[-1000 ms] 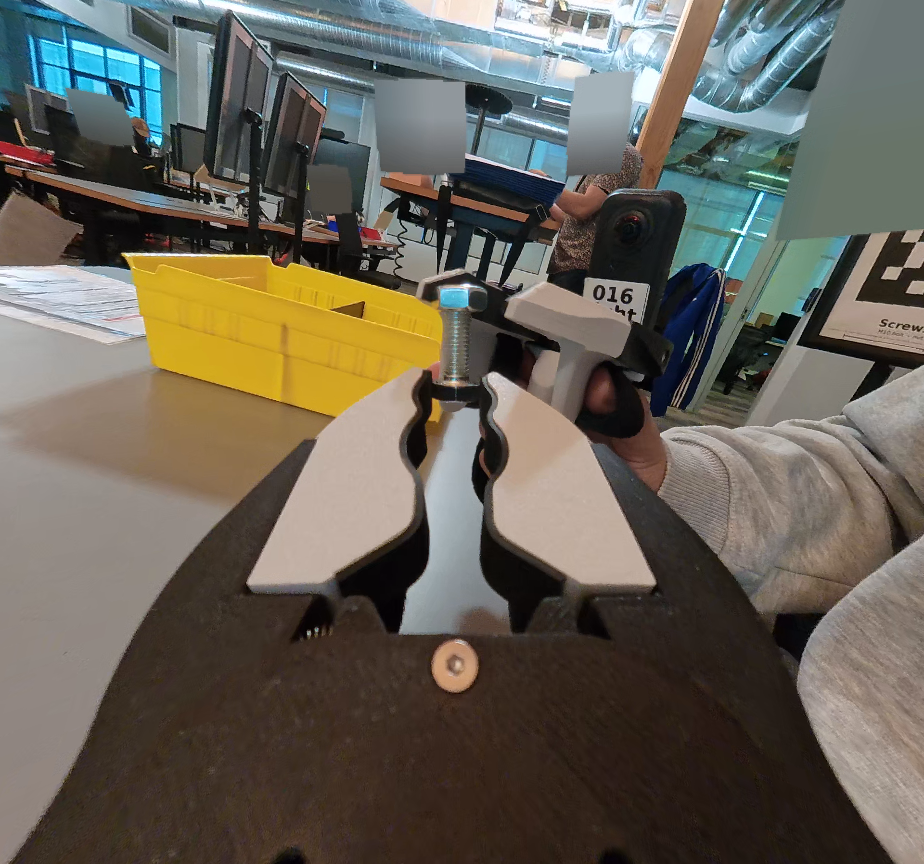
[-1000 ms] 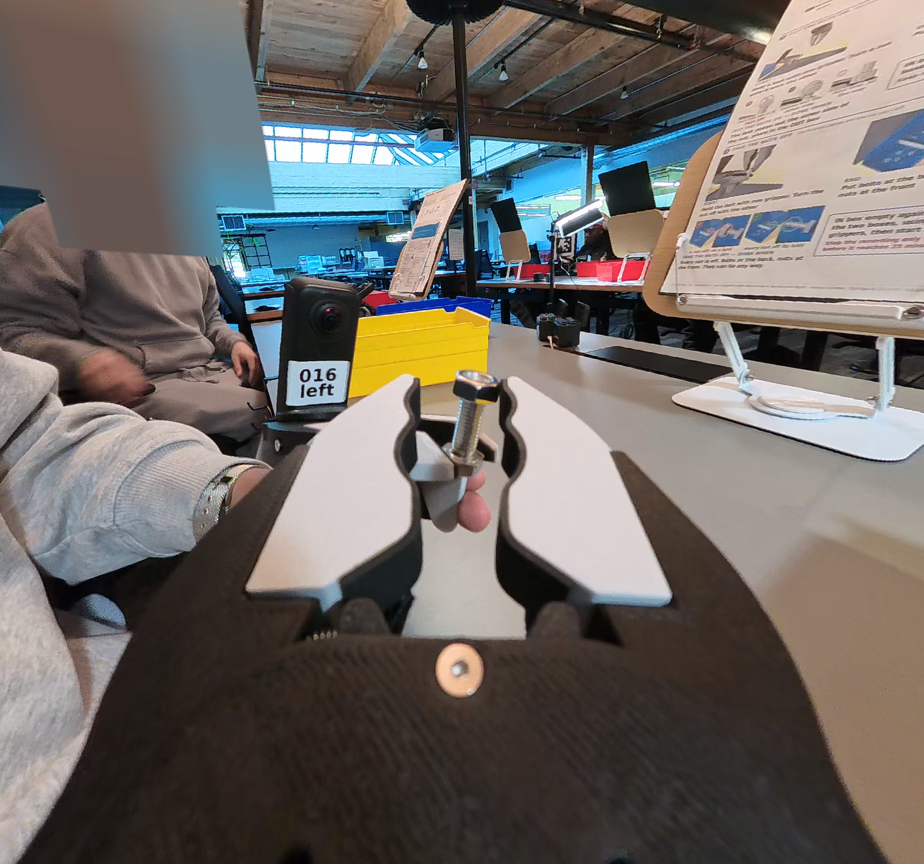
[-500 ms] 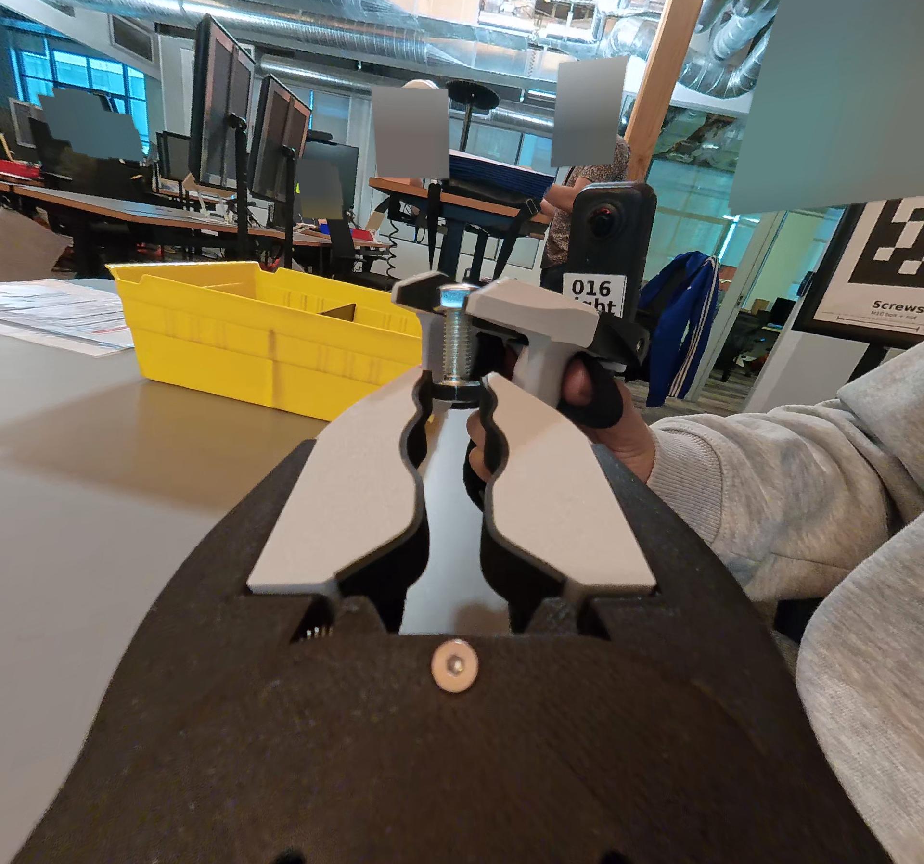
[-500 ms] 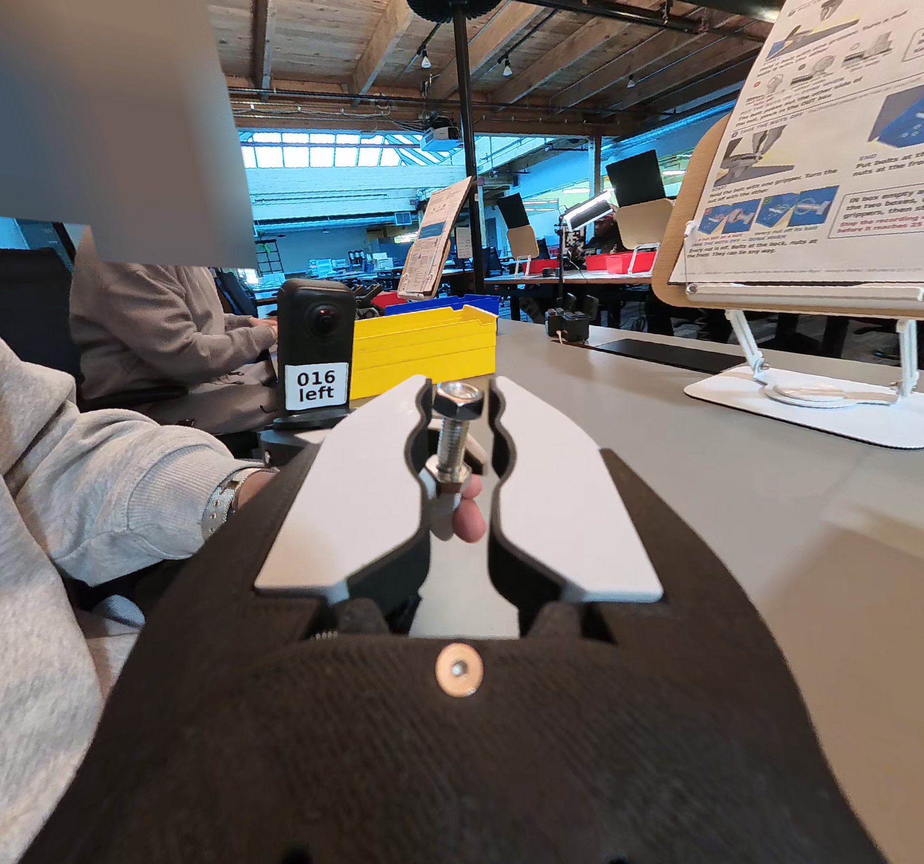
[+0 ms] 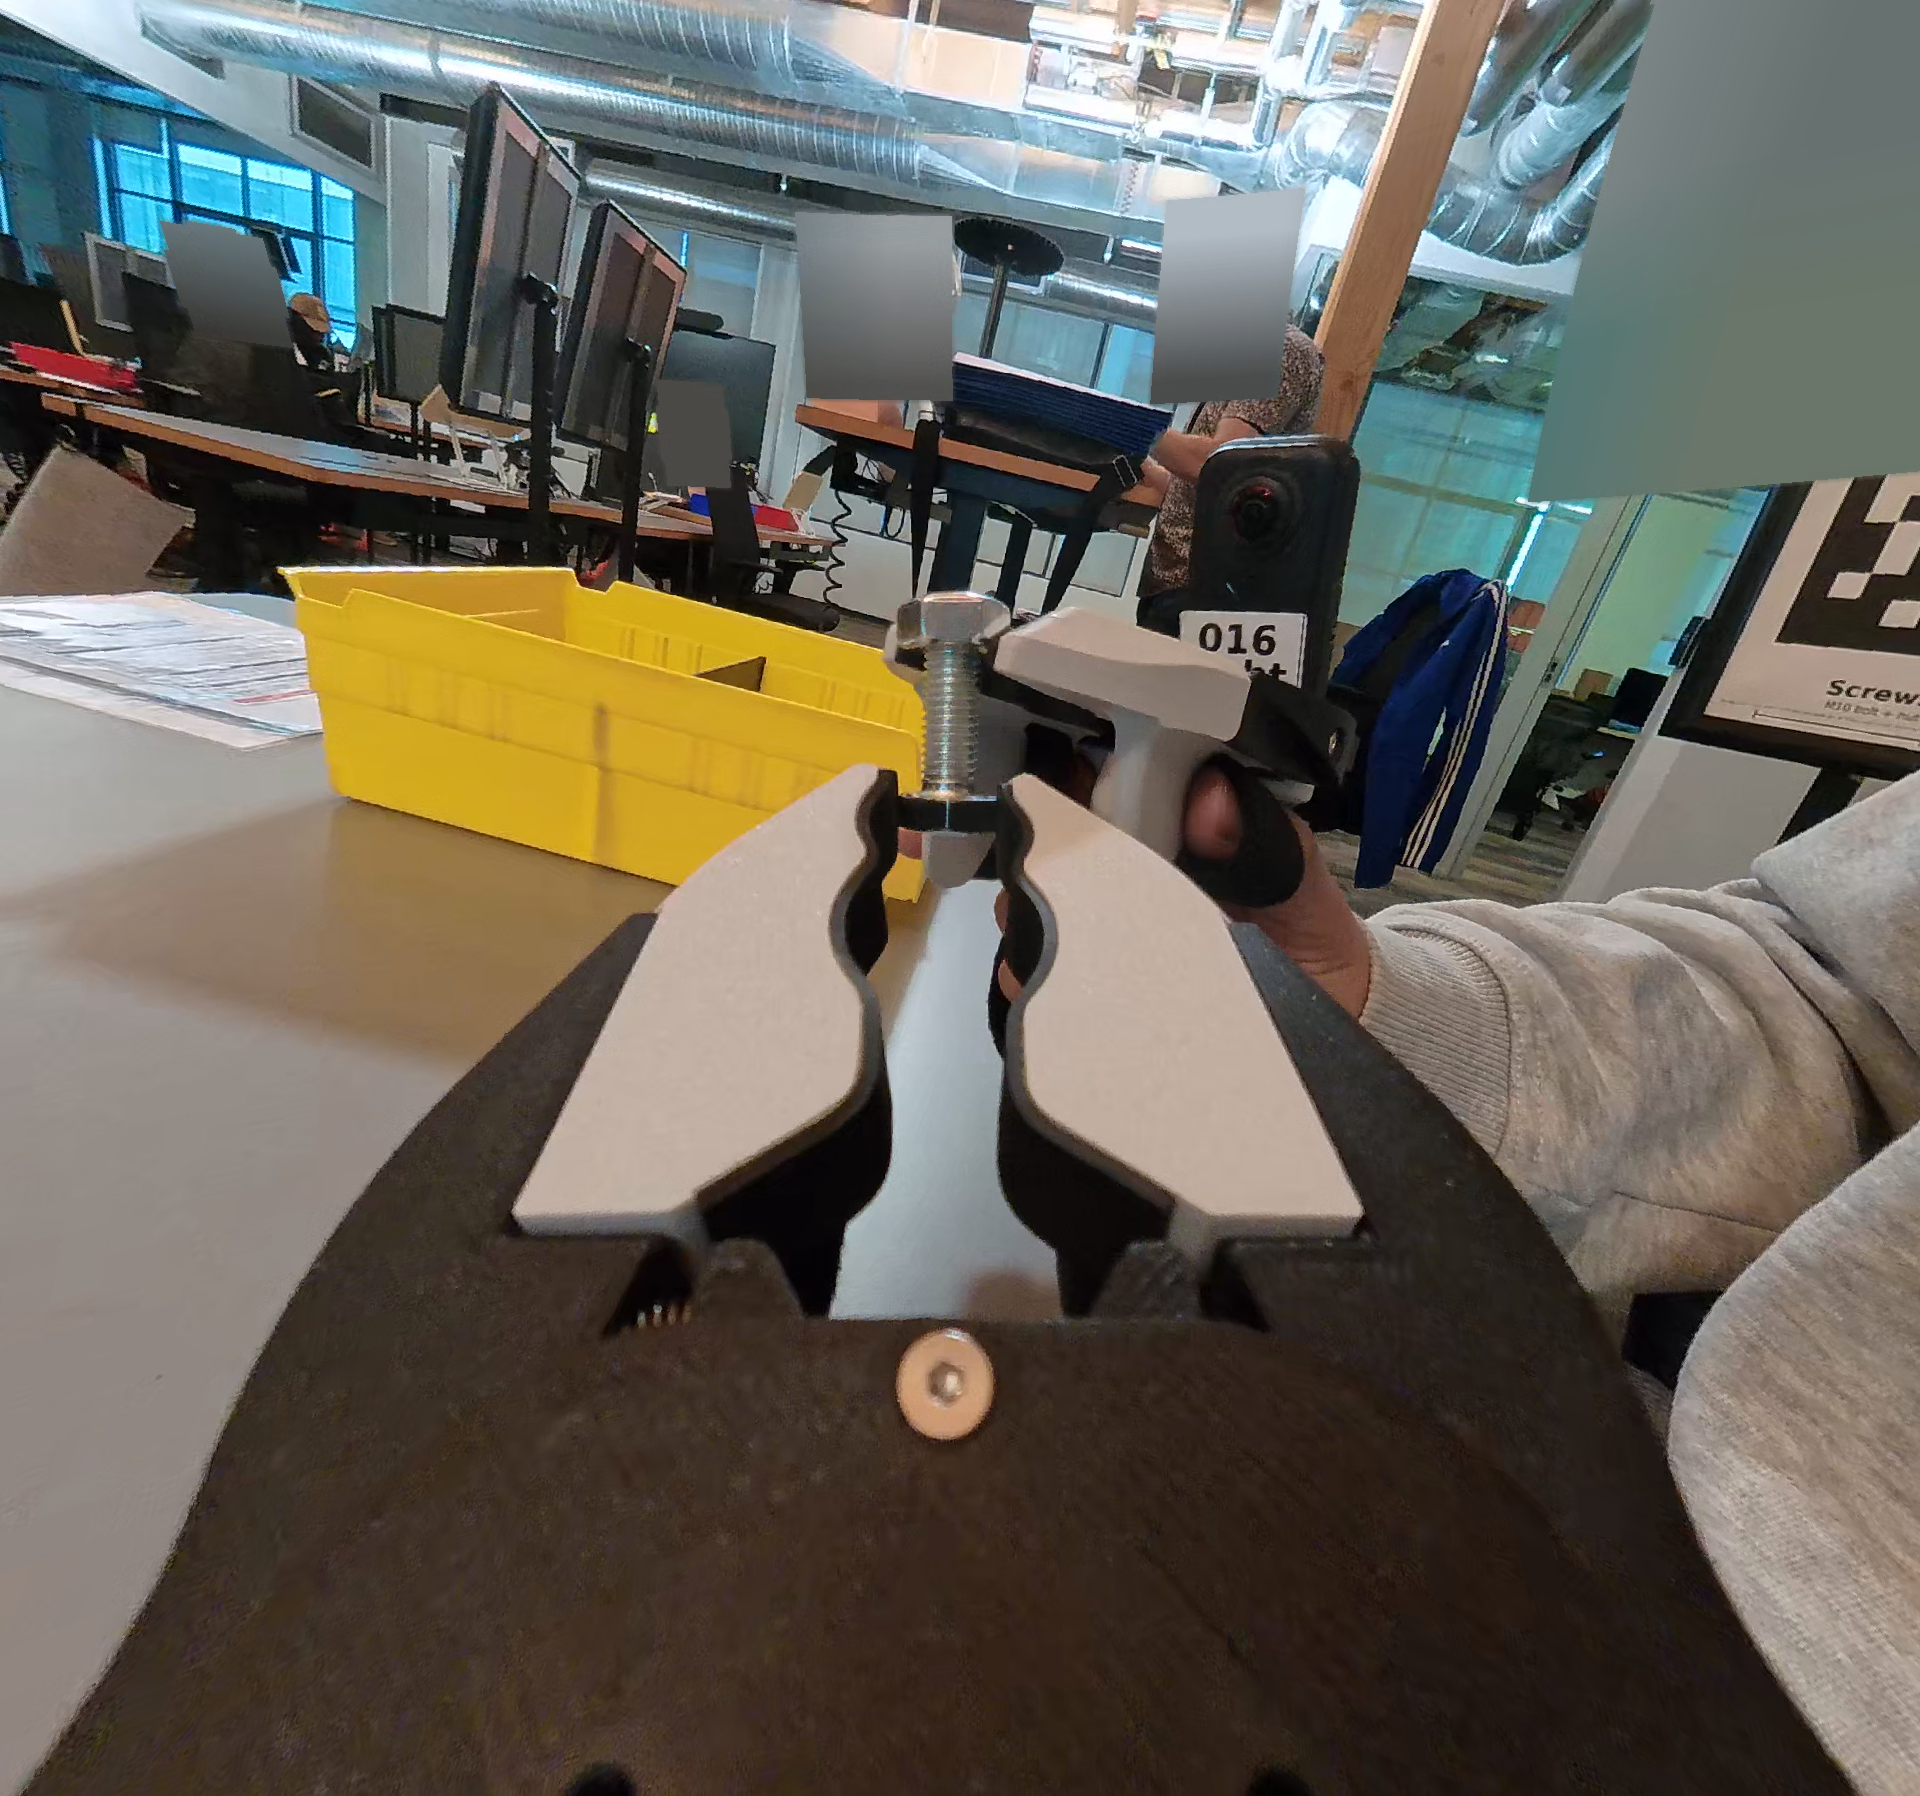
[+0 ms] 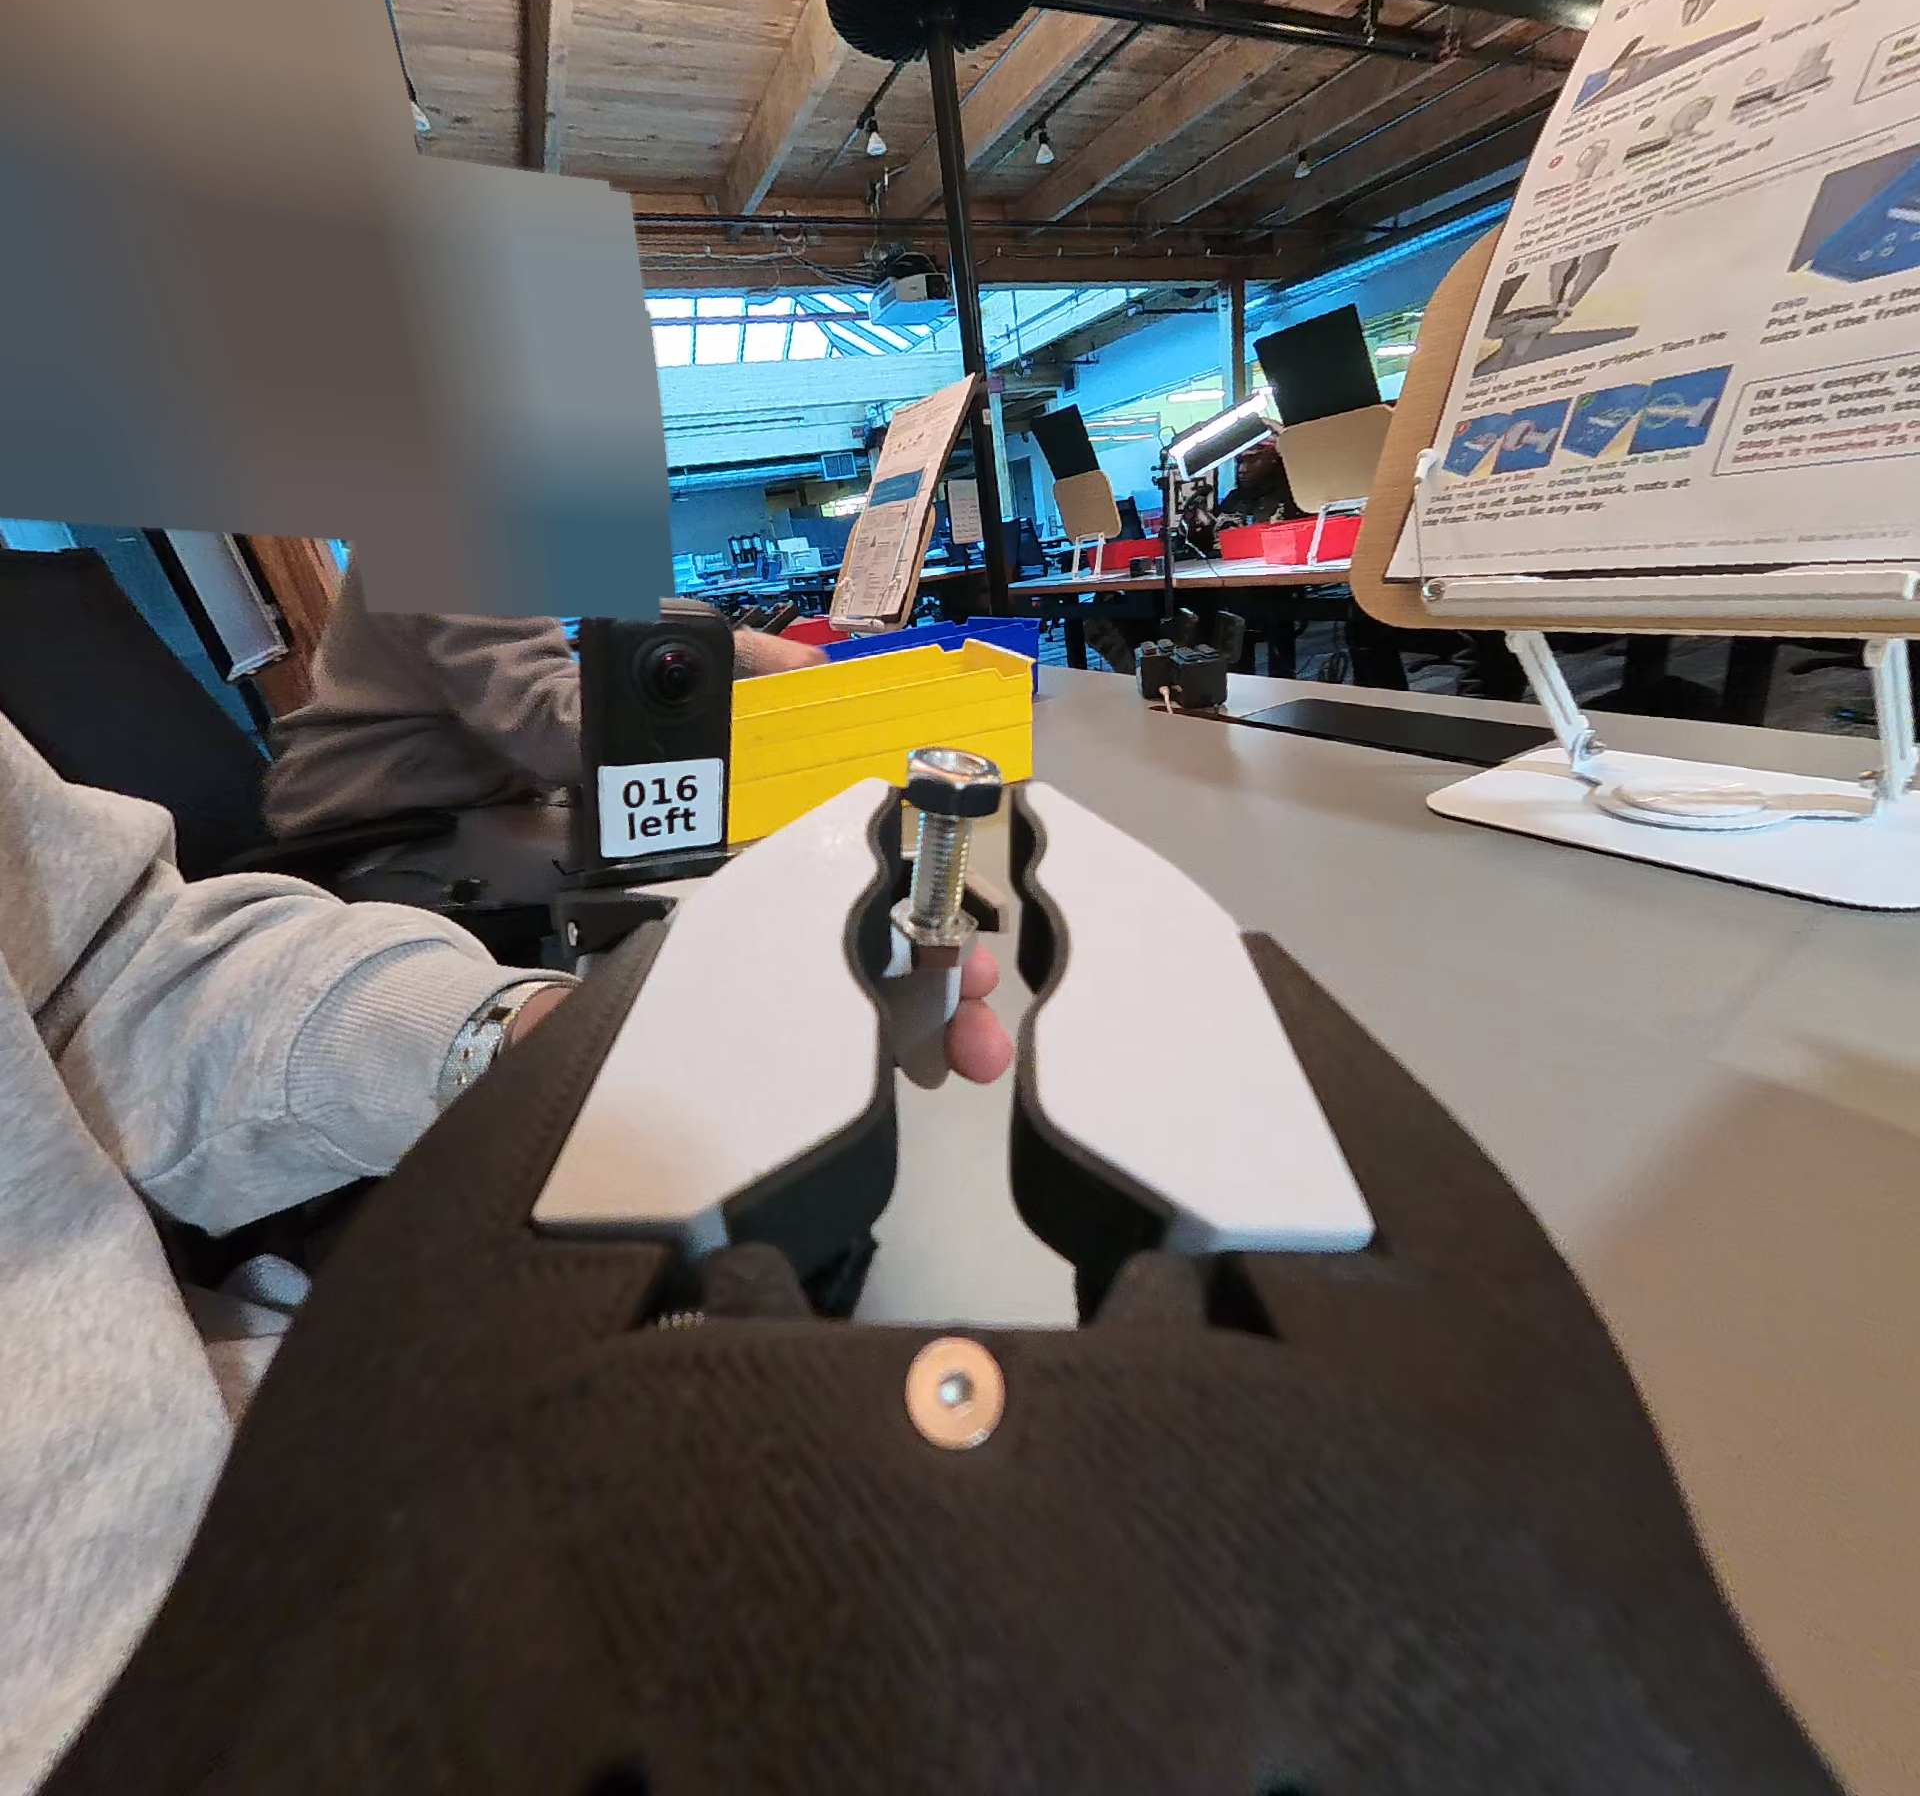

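Left wrist view: one left gripper (image 5: 948, 804) has its two grey fingers (image 5: 748, 998) closed on the single dark nut (image 5: 943, 811) at the foot of one upright hex bolt (image 5: 950, 697). The right gripper (image 5: 961, 666), held in a hand (image 5: 1273, 899) with a grey sleeve (image 5: 1621, 1040), clasps the bolt's head between its two fingers. One yellow bin (image 5: 582, 718) with a divider sits on the grey table (image 5: 208, 967) just behind the grippers, and one sheet of paper (image 5: 145, 660) lies to its left.

Right wrist view: the right gripper (image 6: 954, 796) pinches the head of the same bolt (image 6: 943, 853), whose nut (image 6: 935, 923) sits in the left gripper (image 6: 935, 946) below. One yellow bin (image 6: 883, 723) stands beyond, with one blue bin (image 6: 935, 631) behind it; one white stand (image 6: 1683, 821) carries an instruction board (image 6: 1704, 292) at right
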The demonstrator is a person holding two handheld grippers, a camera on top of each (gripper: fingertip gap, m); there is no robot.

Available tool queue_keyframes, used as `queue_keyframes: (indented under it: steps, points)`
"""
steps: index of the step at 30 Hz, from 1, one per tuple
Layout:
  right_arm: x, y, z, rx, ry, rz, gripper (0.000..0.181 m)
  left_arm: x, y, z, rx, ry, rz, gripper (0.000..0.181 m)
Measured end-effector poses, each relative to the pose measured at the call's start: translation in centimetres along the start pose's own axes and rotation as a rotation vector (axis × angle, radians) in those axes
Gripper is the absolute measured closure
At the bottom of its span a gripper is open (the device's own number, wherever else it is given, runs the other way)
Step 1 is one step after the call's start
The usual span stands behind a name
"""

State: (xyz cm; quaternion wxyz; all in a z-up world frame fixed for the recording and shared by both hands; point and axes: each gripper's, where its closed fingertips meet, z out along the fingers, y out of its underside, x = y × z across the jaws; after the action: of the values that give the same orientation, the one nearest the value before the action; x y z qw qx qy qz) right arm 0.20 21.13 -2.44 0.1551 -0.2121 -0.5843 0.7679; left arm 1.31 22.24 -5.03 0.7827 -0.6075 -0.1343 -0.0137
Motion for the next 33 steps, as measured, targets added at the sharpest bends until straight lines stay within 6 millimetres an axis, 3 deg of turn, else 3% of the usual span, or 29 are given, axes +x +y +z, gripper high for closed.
queue_keyframes:
  steps: [11,23,33]
  points:
    - [0.3,-0.2,-0.2,0.015,-0.009,0.045,0.163,0.0,-0.4,-0.1,0.020,0.008,-0.013,0.163]
    - [-0.1,-0.1,-0.1,0.011,-0.057,0.073,0.164,0.4,0.6,0.3,-0.040,0.033,-0.016,0.163]
    - [-1.1,0.0,-0.2,0.007,-0.190,0.141,0.165,1.0,0.8,0.4,-0.060,0.073,-0.018,0.163]
